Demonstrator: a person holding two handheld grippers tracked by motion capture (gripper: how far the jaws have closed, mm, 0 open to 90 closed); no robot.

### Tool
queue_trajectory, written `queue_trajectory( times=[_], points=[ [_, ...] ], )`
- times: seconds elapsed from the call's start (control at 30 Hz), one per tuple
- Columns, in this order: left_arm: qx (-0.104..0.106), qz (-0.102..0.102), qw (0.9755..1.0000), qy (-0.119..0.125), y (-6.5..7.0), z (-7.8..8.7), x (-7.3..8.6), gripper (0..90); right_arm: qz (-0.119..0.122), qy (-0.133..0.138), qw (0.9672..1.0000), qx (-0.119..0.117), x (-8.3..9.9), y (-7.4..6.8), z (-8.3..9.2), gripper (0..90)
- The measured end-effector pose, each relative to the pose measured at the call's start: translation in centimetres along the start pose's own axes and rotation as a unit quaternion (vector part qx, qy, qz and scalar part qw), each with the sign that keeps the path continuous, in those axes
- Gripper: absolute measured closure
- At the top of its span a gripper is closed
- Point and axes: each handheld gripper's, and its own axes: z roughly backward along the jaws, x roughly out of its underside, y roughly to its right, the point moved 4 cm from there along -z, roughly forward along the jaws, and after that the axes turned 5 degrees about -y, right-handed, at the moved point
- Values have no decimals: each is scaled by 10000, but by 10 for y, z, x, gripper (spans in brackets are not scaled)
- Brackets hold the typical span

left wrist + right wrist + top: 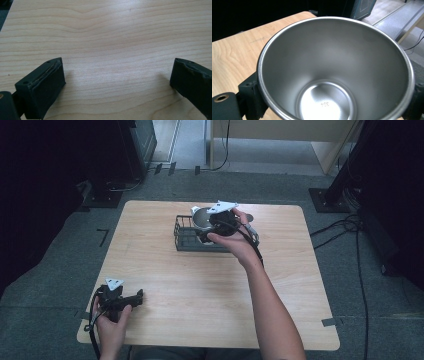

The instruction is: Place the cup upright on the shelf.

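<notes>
the right claw point(212, 225) is gripping a steel cup point(337, 72) from both sides, its jaws sitting against the cup's outer wall just under the rim, as the right gripper view is showing. the cup is facing open-end toward that camera, so its bare inside and the stamped "304" on its bottom are showing. in the high view the right hand point(235, 237) is holding this claw over the far middle of the worktop point(210, 290), and the cup point(201, 217) is hanging above the back part of a black wire rack point(186, 237) that is standing there; whether the cup is touching the rack is not something the pictures are telling. a second shiny metal piece point(250, 231) is peeking out just beyond the hand, too hidden to identify.

the left claw point(134, 298) is resting low at the near left corner of the worktop, held by the left hand point(112, 320), well apart from the rack. its jaws are standing wide apart with nothing between them but bare wood grain point(115, 62).
</notes>
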Motion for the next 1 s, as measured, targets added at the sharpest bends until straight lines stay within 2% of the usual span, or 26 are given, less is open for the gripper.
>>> queue_trajectory(
  times=[0.13,0.23,0.5,0.9,1.0],
  points=[
    [0,2,10000,1,0,0,0,0,54,14,10000,37,-5,8,-2,72],
    [0,-3,10000,0,0,0,0,0,-3,17,10000,63,-6,19,-8,72],
    [3,-3,10000,-4,0,0,0,0,-93,-5,9997,205,-5,37,-18,72],
    [2,-3,10000,-5,0,0,0,0,-272,-197,9992,218,7,45,-34,71],
    [1,-3,10000,-3,0,0,0,0,-439,-137,9989,89,12,46,-34,70]
  ],
)
